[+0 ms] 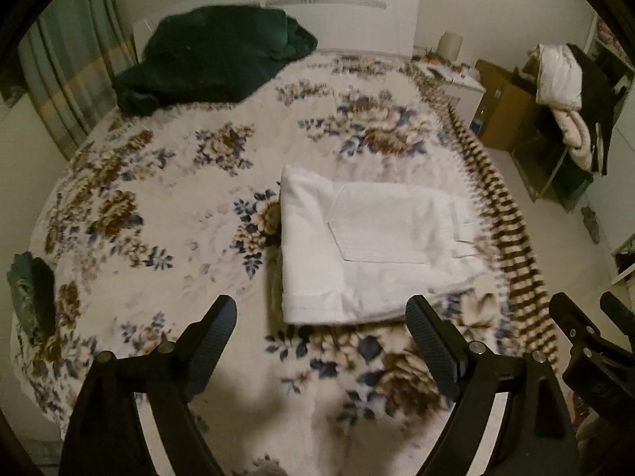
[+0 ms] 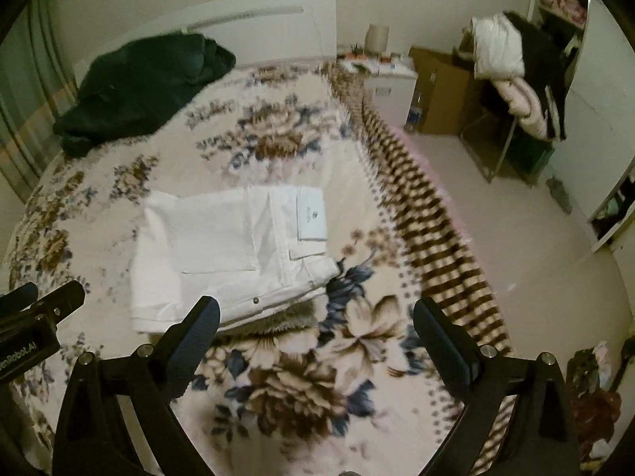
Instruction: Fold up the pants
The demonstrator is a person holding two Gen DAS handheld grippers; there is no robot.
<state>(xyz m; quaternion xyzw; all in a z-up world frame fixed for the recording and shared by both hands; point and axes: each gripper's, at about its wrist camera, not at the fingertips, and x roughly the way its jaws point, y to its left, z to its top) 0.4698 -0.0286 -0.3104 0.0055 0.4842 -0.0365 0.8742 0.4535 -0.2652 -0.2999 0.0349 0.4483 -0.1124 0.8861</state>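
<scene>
Ahead of both tools, white pants [image 1: 369, 242] lie folded into a compact block on a bed [image 1: 178, 206] covered with a floral blanket. Nothing lies on the blanket between either tool and the pants. Far beyond the pants, near the headboard, sits a dark green bundle [image 1: 214, 59], well apart from them. A second green thing [image 1: 31, 297] lies at the bed's edge, to the left of the left tool. Off the bed's right side stand a white nightstand [image 2: 391, 87], a cardboard box [image 2: 440, 91] and a rack draped with white, pink and black clothes [image 2: 512, 75].

The left tool [image 1: 321, 317] stands wide with nothing between its fingers; the pants lie just beyond and slightly right of its gap. The right tool [image 2: 317, 317] is also wide and empty, and the pants lie beyond and to its left, their near edge just past the left fingertip.

The folded block's long axis runs across both views, left to right. The waistband end, with a label [image 2: 311, 216] and a rivet, points toward the bed's striped right border; a back pocket faces up.
</scene>
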